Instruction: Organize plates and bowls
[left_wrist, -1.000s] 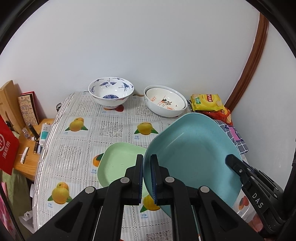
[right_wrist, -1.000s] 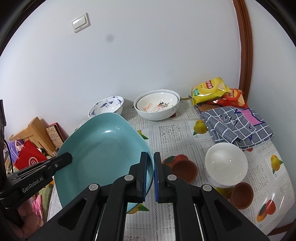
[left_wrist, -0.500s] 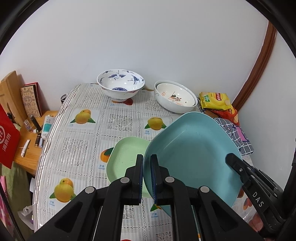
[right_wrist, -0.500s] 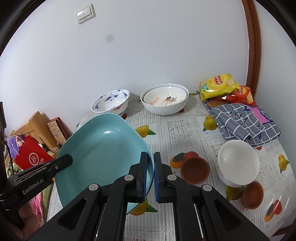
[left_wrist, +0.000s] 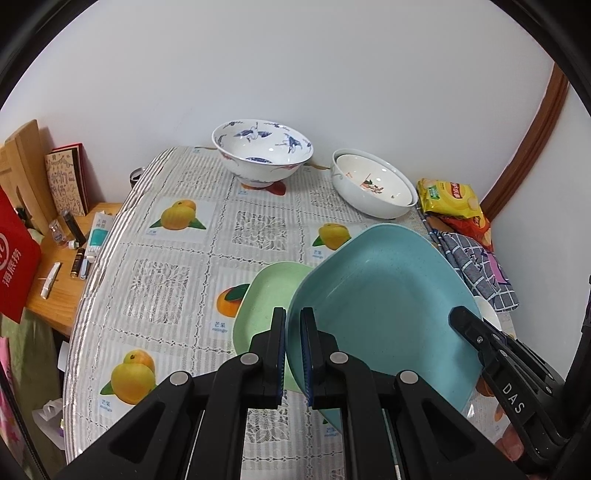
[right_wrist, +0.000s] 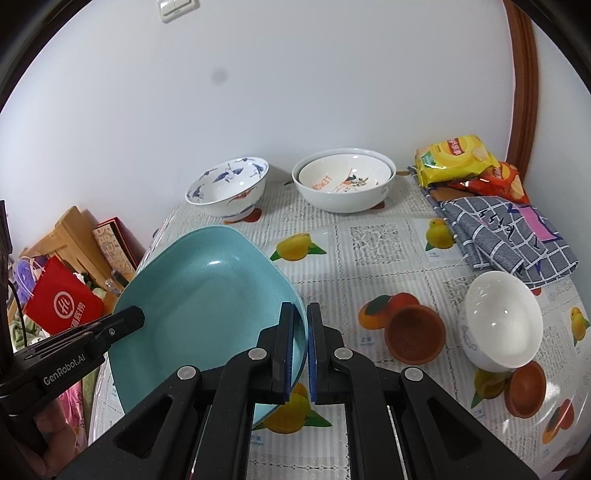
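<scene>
Fruit-printed cloth covers the surface (right_wrist: 373, 236). Both hand-held grippers clench opposite rims of the teal plate (left_wrist: 384, 306): the left hand-held gripper (left_wrist: 293, 354) at lower centre, the right hand-held gripper (right_wrist: 301, 350) likewise. Beneath the plate's left edge lies a green plate (left_wrist: 266, 306); two bowls (left_wrist: 262, 151) sit upper centre.

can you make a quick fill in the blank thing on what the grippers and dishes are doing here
1. Both the left gripper and the right gripper are shut on the rim of the ____ plate.
2. Below that plate, a ____ plate lies on the table.
3. The bowl with blue birds stands by the ____.
4. Beside the grey checked cloth sits a plain ____ bowl.

Missing words: blue; green; wall; white
</scene>
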